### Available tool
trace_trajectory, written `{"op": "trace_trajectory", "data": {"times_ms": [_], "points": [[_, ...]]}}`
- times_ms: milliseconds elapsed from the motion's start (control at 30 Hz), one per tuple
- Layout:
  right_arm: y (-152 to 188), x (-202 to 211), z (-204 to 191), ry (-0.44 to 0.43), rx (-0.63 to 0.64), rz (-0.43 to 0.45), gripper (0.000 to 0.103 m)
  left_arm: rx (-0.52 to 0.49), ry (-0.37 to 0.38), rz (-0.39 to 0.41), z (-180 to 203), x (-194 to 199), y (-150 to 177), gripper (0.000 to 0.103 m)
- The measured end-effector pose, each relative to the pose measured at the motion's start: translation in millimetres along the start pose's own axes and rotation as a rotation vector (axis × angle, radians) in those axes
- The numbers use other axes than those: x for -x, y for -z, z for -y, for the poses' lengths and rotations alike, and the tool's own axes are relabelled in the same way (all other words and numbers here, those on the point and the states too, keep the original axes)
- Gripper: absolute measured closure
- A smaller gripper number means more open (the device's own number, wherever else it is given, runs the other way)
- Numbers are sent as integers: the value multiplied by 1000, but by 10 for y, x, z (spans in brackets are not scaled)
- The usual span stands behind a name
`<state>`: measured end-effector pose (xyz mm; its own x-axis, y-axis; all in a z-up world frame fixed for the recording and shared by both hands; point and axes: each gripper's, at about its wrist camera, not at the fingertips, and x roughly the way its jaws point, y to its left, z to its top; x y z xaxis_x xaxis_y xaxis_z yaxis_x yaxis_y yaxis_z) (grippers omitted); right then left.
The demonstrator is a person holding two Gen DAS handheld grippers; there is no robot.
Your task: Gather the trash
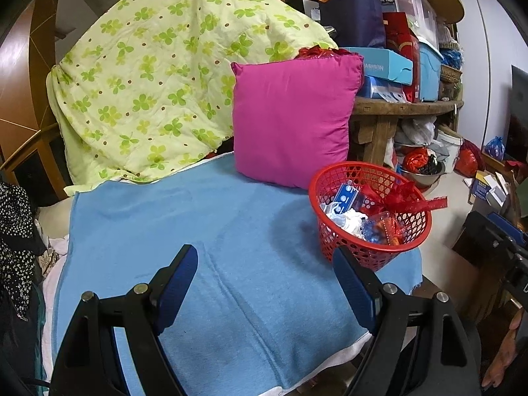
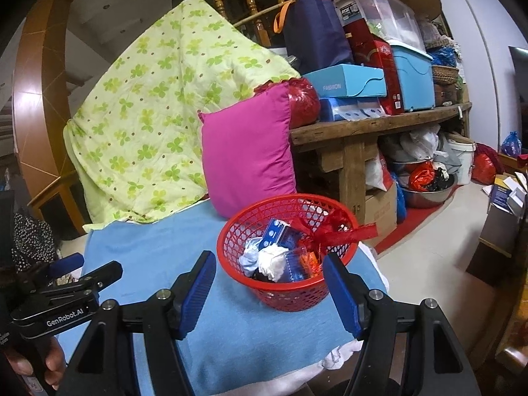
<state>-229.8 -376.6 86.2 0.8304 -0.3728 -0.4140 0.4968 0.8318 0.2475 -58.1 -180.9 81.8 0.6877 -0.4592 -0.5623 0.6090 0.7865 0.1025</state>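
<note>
A red mesh basket stands on the blue cloth at its right side. It also shows in the right wrist view. It holds trash: blue wrappers, crumpled white tissue, a clear orange-and-blue packet and a red ribbon hanging over the rim. My left gripper is open and empty above the cloth, left of the basket. My right gripper is open and empty, its fingers on either side of the basket's near rim. The left gripper's body shows at the lower left of the right wrist view.
A magenta pillow leans behind the basket, next to a green flowered quilt. A wooden bench stacked with boxes and bags stands at the right. Bags and a metal bowl lie under it. The floor lies right of the cloth's edge.
</note>
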Motion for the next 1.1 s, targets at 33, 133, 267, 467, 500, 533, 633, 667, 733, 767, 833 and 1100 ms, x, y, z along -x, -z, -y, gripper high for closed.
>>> {"op": "trace_trajectory", "data": {"times_ms": [33,133,267,467,500,533,633,667,733,767,833,1100], "points": [[-4,8,6,1,-2,2,32,-1,-2,3,1,7,-3,19],[-14,12,20,-1,-5,4,32,-3,-4,11,7,24,-5,18],[-17,20,5,-6,-5,-2,32,-10,4,10,27,19,0,18],[-5,13,-9,-4,-4,0,32,-13,8,8,44,1,11,18],[-4,8,-11,-3,-5,-1,32,-11,8,7,43,-2,11,18],[-3,4,-9,-2,-6,-1,32,-11,8,6,44,-3,11,18],[4,-14,0,-1,-12,-5,32,-11,9,6,44,-9,11,18],[6,-16,10,-1,-13,-6,32,-12,10,5,44,-15,13,18],[7,-18,10,-1,-14,-5,32,-14,13,5,51,-20,17,18],[4,-20,12,-1,-12,-5,32,-14,13,4,55,-24,16,18],[4,-20,12,-2,-11,-2,32,-14,13,5,57,-24,16,18],[-2,-9,10,2,-9,6,32,-14,8,6,50,-27,14,18]]}}
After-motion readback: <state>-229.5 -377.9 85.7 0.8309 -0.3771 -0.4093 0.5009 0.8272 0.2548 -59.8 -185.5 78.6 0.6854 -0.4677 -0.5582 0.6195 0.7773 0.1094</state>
